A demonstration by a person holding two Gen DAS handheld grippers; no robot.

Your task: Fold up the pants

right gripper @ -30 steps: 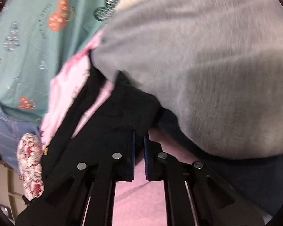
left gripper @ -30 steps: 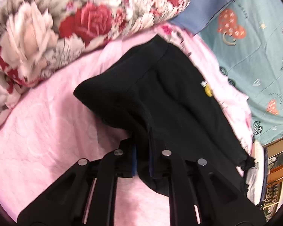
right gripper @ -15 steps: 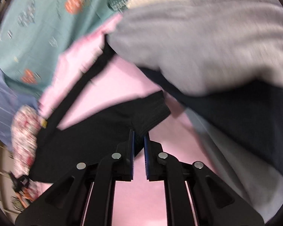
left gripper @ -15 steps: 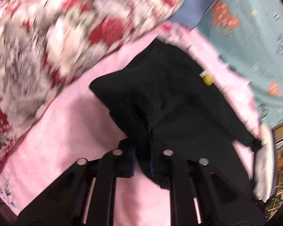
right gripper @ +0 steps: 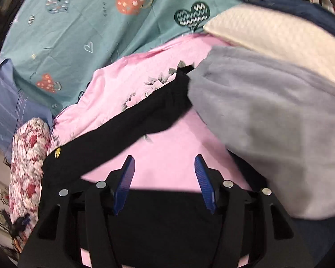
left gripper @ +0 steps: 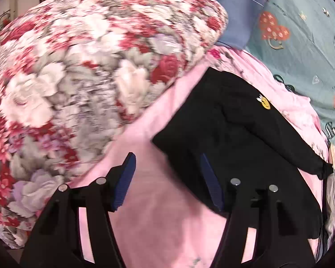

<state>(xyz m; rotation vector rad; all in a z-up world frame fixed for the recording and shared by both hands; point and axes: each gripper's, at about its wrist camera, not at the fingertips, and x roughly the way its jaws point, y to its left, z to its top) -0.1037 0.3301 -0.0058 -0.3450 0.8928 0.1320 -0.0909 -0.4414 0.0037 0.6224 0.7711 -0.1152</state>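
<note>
- The left tool (left gripper: 167,178) is released: its two blue-padded fingers (left gripper: 125,178) stand wide apart with nothing between them, above the pink sheet (left gripper: 167,223).
- The black pants (left gripper: 234,122) lie flat on the pink sheet of the bed, to the right of the left tool; the right finger of this tool is in front of the near edge of the cloth, and I cannot tell if it touches it.
- A small yellow badge (left gripper: 265,103) is on the pants, near their far edge.
- A big flowered quilt (left gripper: 89,78) with red and white roses lies just beside the pants on the left side.
- The right tool (right gripper: 165,181) is also released, its fingers spread wide over the pink sheet (right gripper: 167,167).
- In the right wrist view the pants (right gripper: 134,125) run as a long dark band from the flowered quilt (right gripper: 26,167) up to a grey fleece blanket (right gripper: 268,122); a second black part lies under the tool.
- A teal cloth with hearts (right gripper: 89,22) lies behind the bed.
</note>
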